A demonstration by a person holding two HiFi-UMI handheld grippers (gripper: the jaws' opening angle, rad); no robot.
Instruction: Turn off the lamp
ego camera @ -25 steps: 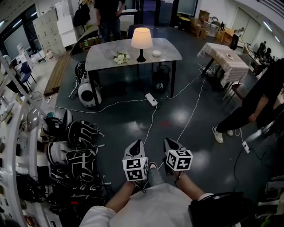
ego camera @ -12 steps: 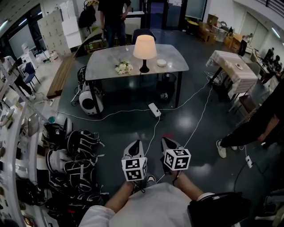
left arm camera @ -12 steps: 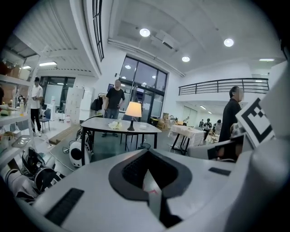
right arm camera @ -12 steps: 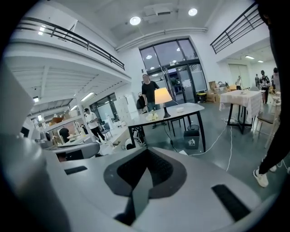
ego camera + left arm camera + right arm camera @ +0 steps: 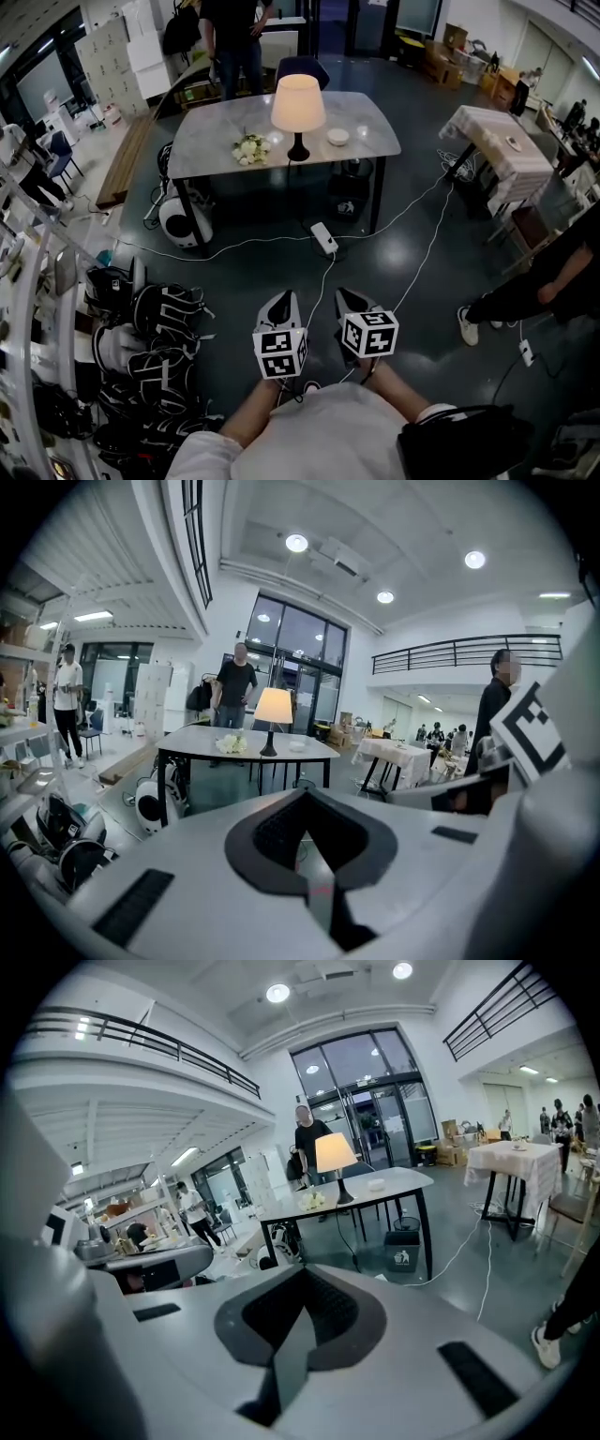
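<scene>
A lit table lamp (image 5: 298, 105) with a cream shade and black stem stands on the grey table (image 5: 216, 141) across the room; it also shows as the lamp (image 5: 273, 710) in the left gripper view and the lamp (image 5: 336, 1157) in the right gripper view. My left gripper (image 5: 280, 307) and right gripper (image 5: 349, 305) are held side by side close to my body, both shut and empty, far short of the table. Both point toward the lamp.
White flowers (image 5: 248, 148) and a small white bowl (image 5: 337, 137) sit by the lamp. A power strip (image 5: 323, 237) and white cables lie on the dark floor between me and the table. Black bags (image 5: 155, 323) are piled at left. People stand at right (image 5: 544, 286) and behind the table (image 5: 230, 33).
The table and lamp have come nearer and lower in the head view as I move forward. Both grippers stay shut and side by side.
</scene>
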